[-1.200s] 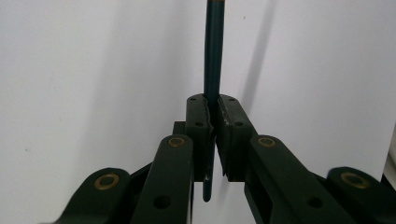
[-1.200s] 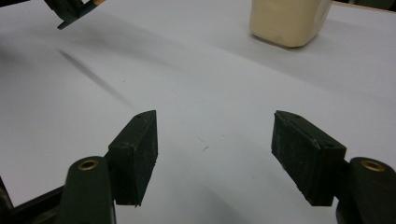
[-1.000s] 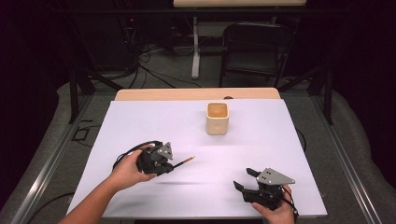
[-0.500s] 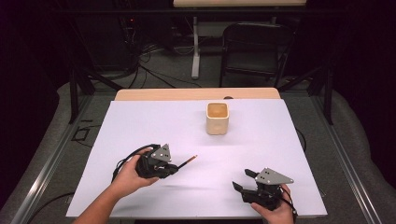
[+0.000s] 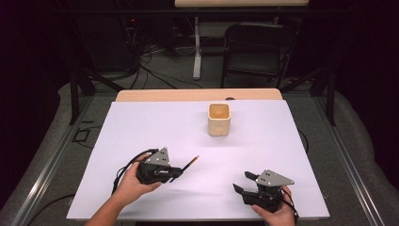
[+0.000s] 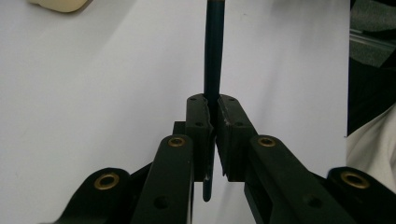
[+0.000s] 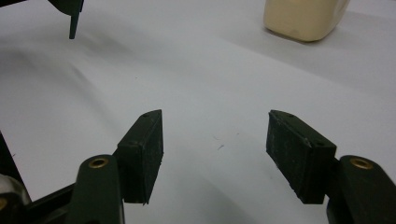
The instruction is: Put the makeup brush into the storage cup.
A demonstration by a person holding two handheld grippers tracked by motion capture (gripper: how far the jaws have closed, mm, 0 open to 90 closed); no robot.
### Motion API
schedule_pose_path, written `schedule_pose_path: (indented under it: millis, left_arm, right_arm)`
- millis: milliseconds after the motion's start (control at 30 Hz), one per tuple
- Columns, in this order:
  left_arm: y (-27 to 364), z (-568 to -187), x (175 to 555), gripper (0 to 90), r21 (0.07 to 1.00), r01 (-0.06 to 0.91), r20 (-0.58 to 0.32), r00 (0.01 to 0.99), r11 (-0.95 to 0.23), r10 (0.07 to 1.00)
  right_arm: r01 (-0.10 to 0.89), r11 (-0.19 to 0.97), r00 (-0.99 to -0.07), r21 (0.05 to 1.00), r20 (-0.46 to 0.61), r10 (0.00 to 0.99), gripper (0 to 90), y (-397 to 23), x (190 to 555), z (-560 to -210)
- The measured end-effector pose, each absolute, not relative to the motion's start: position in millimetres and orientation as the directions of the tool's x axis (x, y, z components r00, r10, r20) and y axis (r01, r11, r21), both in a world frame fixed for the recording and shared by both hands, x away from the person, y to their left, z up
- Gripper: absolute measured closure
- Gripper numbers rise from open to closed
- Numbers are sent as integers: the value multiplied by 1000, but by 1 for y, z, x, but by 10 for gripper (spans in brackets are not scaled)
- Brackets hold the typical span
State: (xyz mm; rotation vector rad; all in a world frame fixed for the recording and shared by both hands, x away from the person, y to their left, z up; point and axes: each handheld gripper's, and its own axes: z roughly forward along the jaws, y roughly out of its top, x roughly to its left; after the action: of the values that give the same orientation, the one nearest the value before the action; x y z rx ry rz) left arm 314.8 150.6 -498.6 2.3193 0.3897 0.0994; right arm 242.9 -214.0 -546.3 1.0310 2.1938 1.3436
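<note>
Pencil [image 5: 189, 164] in L hand-held gripper [image 5: 175, 173]

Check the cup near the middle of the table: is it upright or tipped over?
Upright. In the high view the cup stands on its base on the white table, its open mouth facing up.

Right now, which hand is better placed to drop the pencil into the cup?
Left. The left gripper is already shut on the pencil, which points toward the cup. The right gripper stands open with nothing between its jaws, which have just been closing slightly.
</note>
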Motion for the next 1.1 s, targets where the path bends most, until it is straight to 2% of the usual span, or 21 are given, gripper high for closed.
schedule_pose_path:
  millis: [400, 1100]
  left_arm:
    - [157, -501, 308, 837, 799, 276, -89, 933, -534, 348]
    - [156, -511, 297, 837, 858, 278, -113, 923, -432, 369]
  right_arm:
    - [391, 280, -666, 877, 59, 744, 362, -214, 243, -546]
    - [380, 278, -669, 882, 54, 742, 362, -212, 243, -546]
